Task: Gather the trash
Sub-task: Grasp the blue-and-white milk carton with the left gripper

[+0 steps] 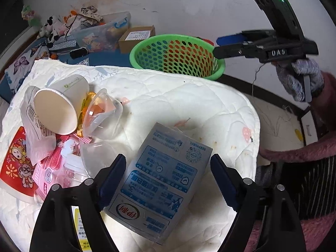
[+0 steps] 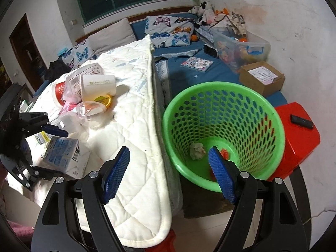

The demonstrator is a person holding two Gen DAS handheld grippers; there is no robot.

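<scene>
A blue-and-white milk carton (image 1: 163, 178) lies flat on the white quilted pad (image 1: 189, 105). My left gripper (image 1: 168, 159) is open and straddles it, with a gap at each pad; from the right wrist view the left gripper (image 2: 56, 153) brackets the carton (image 2: 63, 151). To its left is a trash pile: a tipped paper cup (image 1: 61, 105), clear plastic cups (image 1: 103, 113), a red printed tub (image 1: 14, 163) and pink wrappers (image 1: 52, 161). My right gripper (image 2: 169, 150) is open and empty over the near rim of the green basket (image 2: 168, 115), which holds a crumpled wad (image 2: 197, 151).
The basket stands off the pad's edge, beside a red stool (image 2: 298, 132) with a phone (image 2: 301, 121) on it. A cardboard box (image 2: 262, 79) and a clear toy bin (image 2: 241, 48) sit behind on the blue bed. A pink sleeve (image 1: 315, 147) is at the right.
</scene>
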